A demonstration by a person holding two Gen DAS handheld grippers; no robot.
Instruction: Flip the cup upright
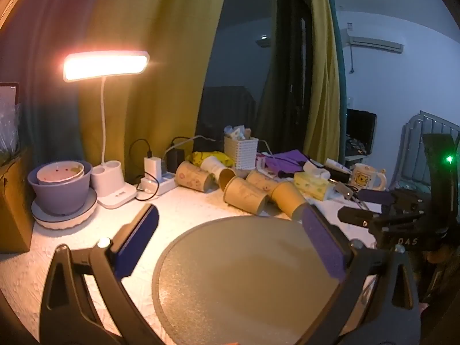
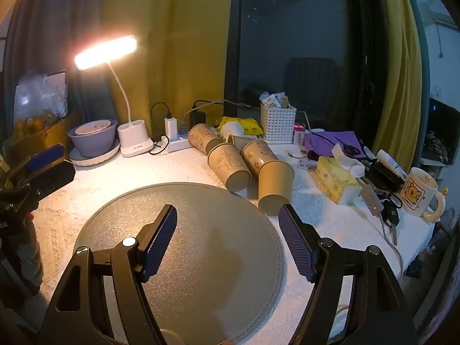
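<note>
A brown paper cup [image 2: 274, 185] lies tipped beside 3 others (all on their sides) just beyond the far right rim of the round grey mat [image 2: 201, 230]. Both the right gripper [image 2: 227, 240] and left gripper [image 1: 230, 243] hover above the mat, jaws apart and empty.

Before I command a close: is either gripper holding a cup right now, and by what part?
Nothing is held. The left gripper and right gripper are both open over the round grey mat; the paper cups lie untouched.
</note>
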